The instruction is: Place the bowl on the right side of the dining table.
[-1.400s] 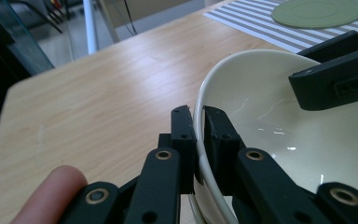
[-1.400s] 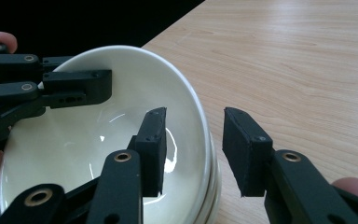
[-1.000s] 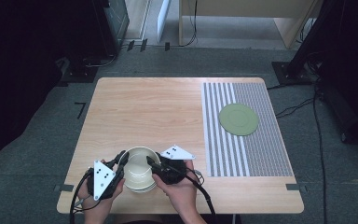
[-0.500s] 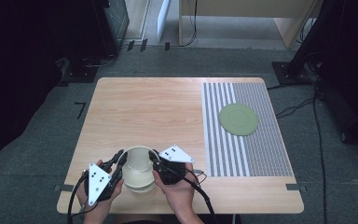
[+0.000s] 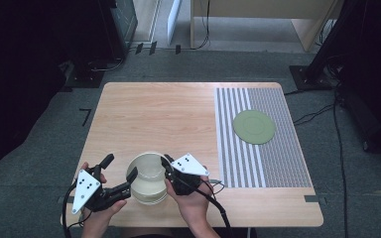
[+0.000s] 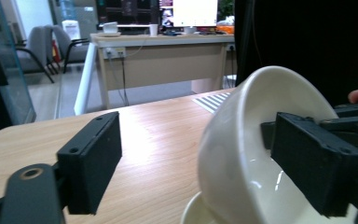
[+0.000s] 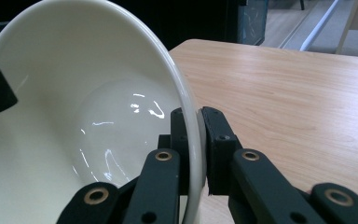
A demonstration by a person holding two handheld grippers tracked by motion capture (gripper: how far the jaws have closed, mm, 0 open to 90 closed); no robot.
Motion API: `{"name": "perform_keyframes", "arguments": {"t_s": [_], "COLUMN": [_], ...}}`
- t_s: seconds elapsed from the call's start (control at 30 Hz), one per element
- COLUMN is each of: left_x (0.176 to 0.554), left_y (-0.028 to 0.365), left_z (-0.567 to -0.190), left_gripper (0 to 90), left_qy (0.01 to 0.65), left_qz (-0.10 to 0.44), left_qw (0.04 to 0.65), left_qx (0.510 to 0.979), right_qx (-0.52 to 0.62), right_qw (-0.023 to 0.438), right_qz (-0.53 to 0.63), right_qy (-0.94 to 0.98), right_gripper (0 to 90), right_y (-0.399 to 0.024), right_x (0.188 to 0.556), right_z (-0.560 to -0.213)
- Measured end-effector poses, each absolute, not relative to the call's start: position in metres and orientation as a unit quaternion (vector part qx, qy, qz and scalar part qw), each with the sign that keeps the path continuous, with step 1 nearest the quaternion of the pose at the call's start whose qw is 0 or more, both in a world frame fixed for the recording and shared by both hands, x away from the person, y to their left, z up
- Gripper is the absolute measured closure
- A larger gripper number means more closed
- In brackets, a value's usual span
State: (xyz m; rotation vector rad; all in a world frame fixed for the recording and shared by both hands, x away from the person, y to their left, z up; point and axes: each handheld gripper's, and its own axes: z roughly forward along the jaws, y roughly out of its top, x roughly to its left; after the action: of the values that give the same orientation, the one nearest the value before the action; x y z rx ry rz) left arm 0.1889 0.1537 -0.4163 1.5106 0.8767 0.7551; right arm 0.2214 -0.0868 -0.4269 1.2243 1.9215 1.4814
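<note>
The tilted cream ceramic bowl [image 6: 256, 154] hid most of the second cream bowl [image 6: 191, 215] beneath it, whose rim was cut off by the left gripper view's bottom edge.

Bowl [image 5: 148, 177] sits near the front edge of the surface [image 5: 158, 114], between my left tongs [image 5: 116, 174] and right tongs [image 5: 167, 171]. Mat [image 5: 278, 168] covers the right side; disc [image 5: 254, 127] lies on it, far back.

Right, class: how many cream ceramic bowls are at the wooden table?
2. A tilted bowl, rim pinched in the right gripper; a second bowl beneath it at the near table edge. More may be nested.
</note>
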Motion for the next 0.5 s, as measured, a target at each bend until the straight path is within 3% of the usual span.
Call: {"name": "perform_keyframes", "arguments": {"t_s": [0.5], "left_x": [0.1918], "left_y": [0.1621], "left_z": [-0.4166], "left_gripper": [9.8], "left_qy": [0.399], "left_qz": [0.312], "left_qw": [0.585], "left_qx": [0.634], "right_qx": [0.444], "right_qw": [0.235], "right_qz": [0.532], "right_qy": [0.682], "right_gripper": [84.3], "right_y": [-0.0968], "right_x": [0.2265], "right_z": [-0.418]}}
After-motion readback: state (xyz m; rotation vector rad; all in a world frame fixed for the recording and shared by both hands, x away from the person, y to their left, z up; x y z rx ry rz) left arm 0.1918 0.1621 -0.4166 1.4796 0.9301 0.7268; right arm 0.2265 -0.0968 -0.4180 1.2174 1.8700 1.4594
